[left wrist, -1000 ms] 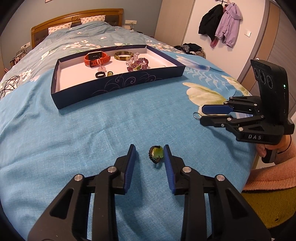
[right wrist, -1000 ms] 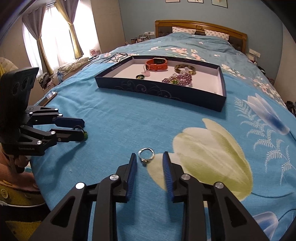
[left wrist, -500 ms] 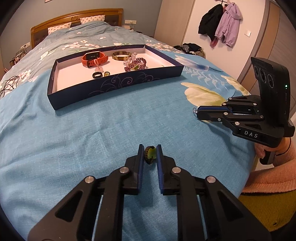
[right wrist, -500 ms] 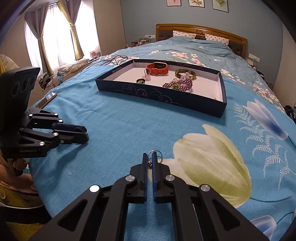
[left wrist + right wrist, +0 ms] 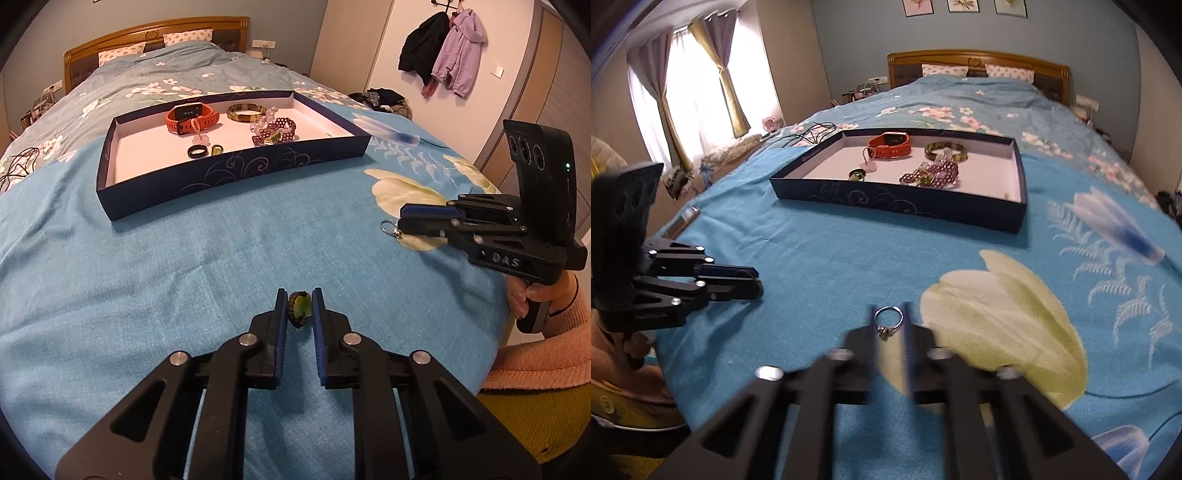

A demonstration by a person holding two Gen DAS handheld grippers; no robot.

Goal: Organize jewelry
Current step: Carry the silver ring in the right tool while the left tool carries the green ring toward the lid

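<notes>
Item one: green ring (image 5: 300, 308), pinched between the blue pads of my left gripper (image 5: 300, 310), low over the blue bedspread (image 5: 184, 277) near its front edge. Item two: silver ring (image 5: 888, 319) with a small stone, sitting between the fingers of my right gripper (image 5: 889, 325); those jaws are opening and blurred, and from the left view the ring juts from their tips just above the cover. I cannot tell whether the pads still touch it. Item three: dark blue tray (image 5: 236, 177) with a white floor, further up the bed, well apart from both grippers. Contents: orange watch (image 5: 190, 116) at the back, gold bangle (image 5: 246, 112) beside it, a heap of dark red beads (image 5: 275, 131) right of centre, a black ring (image 5: 195, 151) and a small gold ring (image 5: 217, 149) near the front wall. Surroundings: wooden headboard (image 5: 979, 61), curtained window (image 5: 698, 92), coats (image 5: 443, 55) hung on the wall. A hand (image 5: 532, 299) in a pink sleeve grips the right handle.
</notes>
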